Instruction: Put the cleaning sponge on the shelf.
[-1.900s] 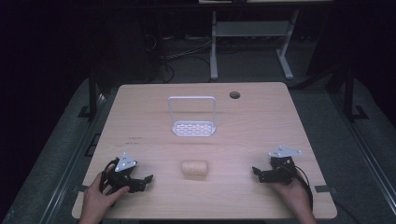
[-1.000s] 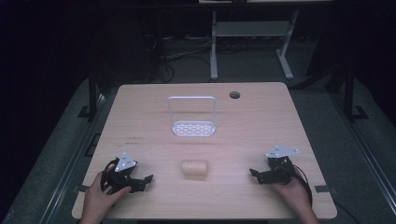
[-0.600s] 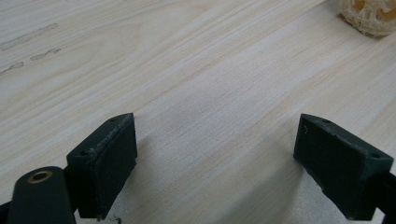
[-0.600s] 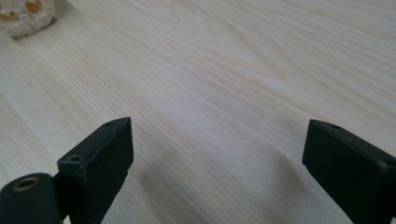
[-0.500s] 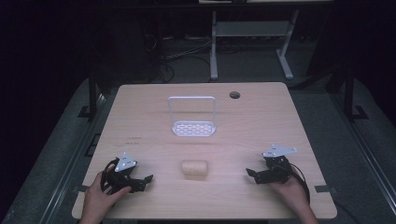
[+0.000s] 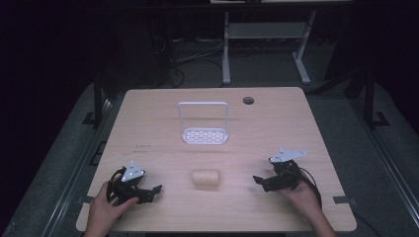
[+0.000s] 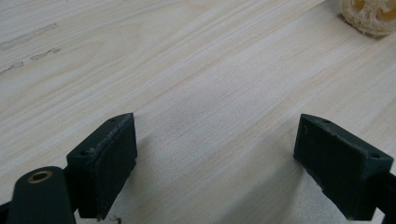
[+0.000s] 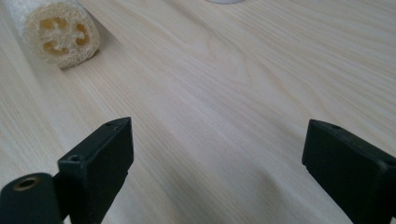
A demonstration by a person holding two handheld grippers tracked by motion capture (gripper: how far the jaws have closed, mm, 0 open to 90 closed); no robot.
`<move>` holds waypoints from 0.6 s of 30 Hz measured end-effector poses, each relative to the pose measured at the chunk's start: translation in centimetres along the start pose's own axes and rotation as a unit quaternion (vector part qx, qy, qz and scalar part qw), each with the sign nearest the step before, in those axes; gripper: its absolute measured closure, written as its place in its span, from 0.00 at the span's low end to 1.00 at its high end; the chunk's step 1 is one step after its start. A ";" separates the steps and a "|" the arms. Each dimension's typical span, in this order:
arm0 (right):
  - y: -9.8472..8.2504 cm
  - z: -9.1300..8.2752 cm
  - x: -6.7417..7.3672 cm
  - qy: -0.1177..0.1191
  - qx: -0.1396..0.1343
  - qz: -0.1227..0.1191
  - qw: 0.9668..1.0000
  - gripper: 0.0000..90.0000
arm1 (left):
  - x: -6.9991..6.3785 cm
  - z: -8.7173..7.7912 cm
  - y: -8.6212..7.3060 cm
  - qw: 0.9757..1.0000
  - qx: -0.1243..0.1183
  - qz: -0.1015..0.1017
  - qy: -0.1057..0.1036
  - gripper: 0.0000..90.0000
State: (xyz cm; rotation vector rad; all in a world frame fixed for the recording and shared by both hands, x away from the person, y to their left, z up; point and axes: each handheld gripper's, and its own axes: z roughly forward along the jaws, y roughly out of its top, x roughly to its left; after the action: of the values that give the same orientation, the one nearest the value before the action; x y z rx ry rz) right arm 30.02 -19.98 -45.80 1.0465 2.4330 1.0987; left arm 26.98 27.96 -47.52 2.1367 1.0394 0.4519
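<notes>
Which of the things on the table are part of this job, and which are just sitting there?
In the job: loofah, lying between both open grippers, left and right.

Likely lying about: white rack farther back, though it may be a target; table hole.

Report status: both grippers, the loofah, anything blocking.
Left gripper open, empty. Right gripper open, empty. Loofah lies between them, untouched. White rack stands behind it, not blocking.

– What do you see around the work area?
– I see a light wooden surface [image 6: 148,128] with a round cable hole [image 6: 248,100]. The grey floor [image 6: 59,163] surrounds it.
– And behind?
– A white frame stand [image 6: 264,34] and cables [image 6: 188,61], in a dark room.
</notes>
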 end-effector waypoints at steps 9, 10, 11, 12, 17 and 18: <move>0.8 0.2 0.3 0.012 -0.004 -0.009 1.000 0.10 | 0.0 0.0 0.0 1.000 0.000 0.000 0.000 0.14; 0.9 0.2 0.3 0.014 -0.004 -0.010 1.000 0.10 | 0.0 0.0 0.0 1.000 0.000 0.000 0.000 0.14; 1.0 0.3 0.3 0.017 -0.007 -0.011 1.000 0.10 | 0.0 0.0 0.0 1.000 0.000 0.000 0.000 0.14; 1.0 0.4 0.3 0.020 -0.008 -0.012 1.000 0.10 | 0.0 0.0 0.0 1.000 0.000 0.000 0.000 0.14; 1.5 0.6 0.5 0.029 -0.006 -0.022 0.999 0.10 | 0.0 0.0 0.0 1.000 0.000 0.000 0.000 0.14; 1.7 0.7 0.6 0.034 -0.006 -0.025 0.999 0.10 | 0.0 0.0 0.0 1.000 0.000 0.000 0.000 0.14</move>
State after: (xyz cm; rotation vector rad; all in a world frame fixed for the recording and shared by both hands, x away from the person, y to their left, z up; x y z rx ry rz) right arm 30.80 -18.34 -44.99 0.9545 2.4877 1.1497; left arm 26.98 27.95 -47.52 2.1367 1.0392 0.4522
